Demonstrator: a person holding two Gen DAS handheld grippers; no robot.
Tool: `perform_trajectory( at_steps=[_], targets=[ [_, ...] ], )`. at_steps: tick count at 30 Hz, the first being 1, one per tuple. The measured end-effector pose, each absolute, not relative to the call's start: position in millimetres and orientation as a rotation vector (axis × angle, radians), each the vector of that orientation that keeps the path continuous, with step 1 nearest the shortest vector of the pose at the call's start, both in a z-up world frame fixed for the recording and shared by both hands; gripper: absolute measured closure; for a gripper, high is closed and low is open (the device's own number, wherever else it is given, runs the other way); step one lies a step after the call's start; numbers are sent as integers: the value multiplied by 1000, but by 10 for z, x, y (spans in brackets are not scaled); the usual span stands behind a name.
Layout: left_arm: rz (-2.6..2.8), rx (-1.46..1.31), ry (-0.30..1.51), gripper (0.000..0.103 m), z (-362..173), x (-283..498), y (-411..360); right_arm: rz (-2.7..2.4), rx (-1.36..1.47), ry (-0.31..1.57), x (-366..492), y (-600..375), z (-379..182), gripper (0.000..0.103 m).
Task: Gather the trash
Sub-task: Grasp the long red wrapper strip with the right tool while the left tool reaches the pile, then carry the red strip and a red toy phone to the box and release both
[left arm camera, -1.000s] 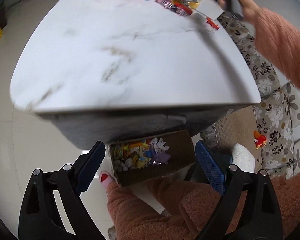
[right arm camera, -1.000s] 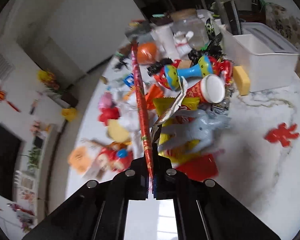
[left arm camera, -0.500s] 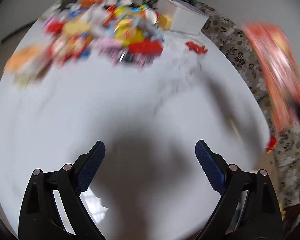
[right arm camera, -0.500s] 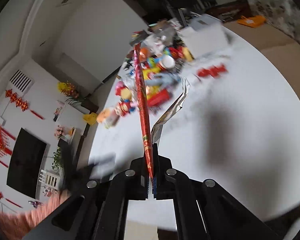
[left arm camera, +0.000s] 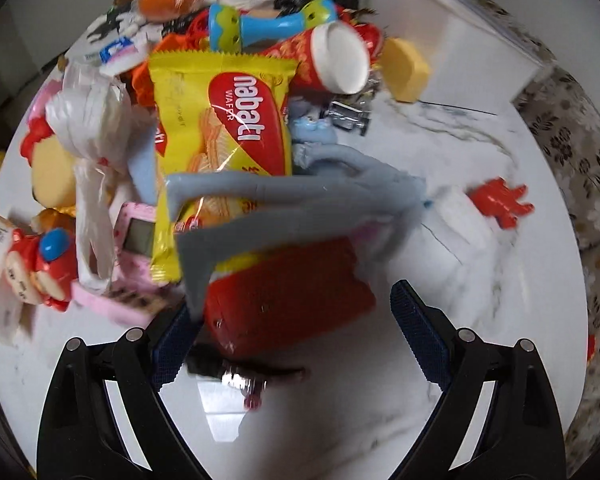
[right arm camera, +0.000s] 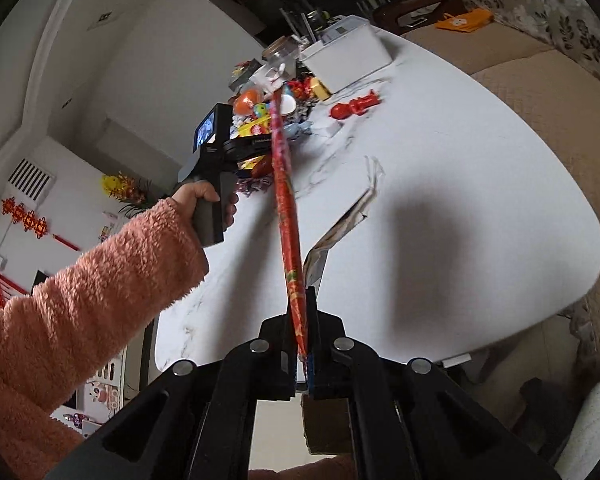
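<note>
Now the left gripper [left arm camera: 296, 338], jaws wide open, points down at the red packet [left arm camera: 284, 292] lying crosswise between them, while the right gripper [right arm camera: 302, 344] pinches a long red wrapper [right arm camera: 286, 216].

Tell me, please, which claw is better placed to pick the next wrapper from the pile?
Left. The left claw is open right over the pile, near the yellow wafer wrapper; the right claw is shut on a red wrapper.

fuzzy salmon-pink sleeve [right arm camera: 80, 300] (black grippers, blue pads)
</note>
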State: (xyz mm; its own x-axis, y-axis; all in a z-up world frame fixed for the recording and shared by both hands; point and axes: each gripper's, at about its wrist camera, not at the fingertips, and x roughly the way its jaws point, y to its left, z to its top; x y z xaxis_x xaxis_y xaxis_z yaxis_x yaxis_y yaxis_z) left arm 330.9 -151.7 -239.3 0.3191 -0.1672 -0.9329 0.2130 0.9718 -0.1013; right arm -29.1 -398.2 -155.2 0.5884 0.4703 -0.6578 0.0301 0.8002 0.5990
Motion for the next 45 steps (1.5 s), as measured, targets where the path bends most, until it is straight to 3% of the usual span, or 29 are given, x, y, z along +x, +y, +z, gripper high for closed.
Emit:
perform_trajectory(
  at_steps=[1, 7, 12, 19, 24, 30, 35, 39, 45],
  targets=[
    [-242, 35, 1230, 25, -2415, 3327, -1510, 273, 616, 921, -293, -4016, -1573, 100],
    [-304, 5, 1226, 25, -2348, 3083, -1364, 287, 628, 928, -244, -4089, -1588, 100],
    [-441, -60, 1169, 25, -1991, 2550, -1092, 322, 592, 928, -106, -3956, -1542, 100],
    [-622, -136, 1076, 25, -1330, 1458, -535, 384, 456, 985, -51, -3514, -1480, 100],
    [-703, -135, 1109, 25, -1234, 563, -167, 471, 244, 1053, -180, -2939, -1365, 100],
    [-727, -131, 1253, 25, -1576, -281, 190, 618, -5, 1174, -521, -2305, -1413, 100],
    [-702, -94, 1405, 25, -2143, -750, 264, 678, -98, 1327, -839, -2064, -1814, 100],
    [-699, -100, 1494, 25, -2761, -862, 185, 651, -148, 1444, -925, -2031, -2478, 100],
    [-597, -50, 1634, 25, -4244, -748, -194, 530, -202, 1570, -793, -2095, -3850, 100]
  ],
)
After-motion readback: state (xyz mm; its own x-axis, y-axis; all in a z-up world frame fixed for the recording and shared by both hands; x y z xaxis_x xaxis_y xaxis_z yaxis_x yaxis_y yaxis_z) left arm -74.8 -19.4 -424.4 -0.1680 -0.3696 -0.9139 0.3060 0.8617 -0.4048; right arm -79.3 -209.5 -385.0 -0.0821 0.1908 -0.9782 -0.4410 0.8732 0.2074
